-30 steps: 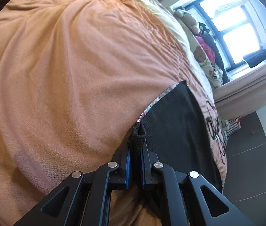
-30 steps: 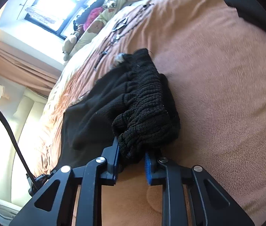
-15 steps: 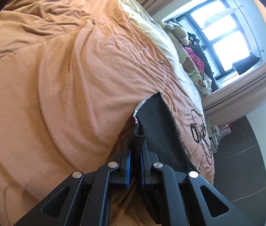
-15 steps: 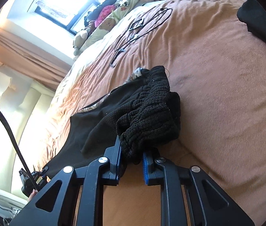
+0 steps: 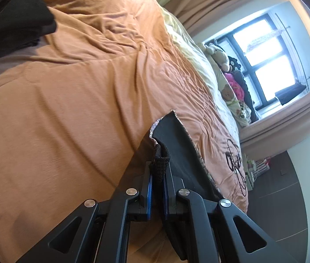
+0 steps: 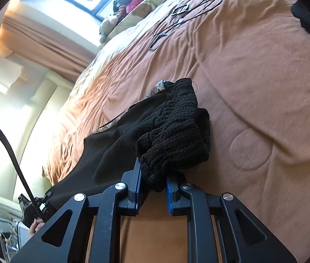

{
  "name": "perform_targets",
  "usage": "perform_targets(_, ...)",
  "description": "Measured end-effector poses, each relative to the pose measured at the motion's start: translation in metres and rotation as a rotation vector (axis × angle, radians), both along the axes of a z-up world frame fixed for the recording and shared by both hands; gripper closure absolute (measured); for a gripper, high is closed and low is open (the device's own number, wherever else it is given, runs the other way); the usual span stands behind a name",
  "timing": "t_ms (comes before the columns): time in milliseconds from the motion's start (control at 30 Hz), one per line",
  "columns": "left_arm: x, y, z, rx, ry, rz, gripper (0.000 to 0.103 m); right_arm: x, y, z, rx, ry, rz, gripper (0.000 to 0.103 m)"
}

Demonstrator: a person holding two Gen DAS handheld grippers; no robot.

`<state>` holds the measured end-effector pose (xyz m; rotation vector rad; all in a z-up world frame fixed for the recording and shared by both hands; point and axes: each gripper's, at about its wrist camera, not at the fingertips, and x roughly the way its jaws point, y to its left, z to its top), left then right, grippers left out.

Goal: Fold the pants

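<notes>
Pants (image 6: 165,131), black with a ribbed knit waistband, lie bunched on the orange blanket (image 6: 253,87) just ahead of the right gripper (image 6: 152,184), whose blue pads clench a fold of the waistband. Left gripper (image 5: 158,175) is clamped tight on a narrow knit strip of the pants; their smooth dark fabric stretches away to its right.
</notes>
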<state>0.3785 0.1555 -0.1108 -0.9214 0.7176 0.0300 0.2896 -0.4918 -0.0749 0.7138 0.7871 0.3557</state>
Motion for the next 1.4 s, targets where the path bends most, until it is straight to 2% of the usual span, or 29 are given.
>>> perform_targets(467,-0.098,0.028,-0.002,-0.021,0.02,0.066,0.095,-0.015,0.003,0.009,-0.054,-0.01,0.101,0.09)
perform_targets(833,-0.151,0.043,-0.027,-0.036,0.081,0.085,0.095,-0.036,0.014,0.008,-0.113,0.011,0.161,0.09)
perform_targets(1000,-0.148,0.046,-0.056,-0.037,0.155,0.065,0.093,-0.037,0.029,-0.001,-0.282,0.074,0.177,0.078)
perform_targets(1133,-0.146,0.046,-0.067,-0.038,0.175,0.051,0.092,-0.05,0.029,0.019,-0.371,0.01,0.175,0.055)
perform_targets(1167,-0.146,0.046,-0.069,-0.039,0.179,0.05,0.089,-0.052,0.029,0.025,-0.384,-0.009,0.175,0.049)
perform_targets(1267,-0.145,0.047,-0.073,-0.053,0.173,0.057,0.078,-0.052,0.034,0.049,-0.434,-0.067,0.192,0.047)
perform_targets(1300,-0.146,0.048,-0.073,-0.053,0.167,0.063,0.073,-0.055,0.037,0.049,-0.446,-0.078,0.202,0.047)
perform_targets(1400,-0.149,0.048,-0.075,-0.051,0.148,0.081,0.07,-0.049,0.057,0.054,-0.523,-0.113,0.245,0.047)
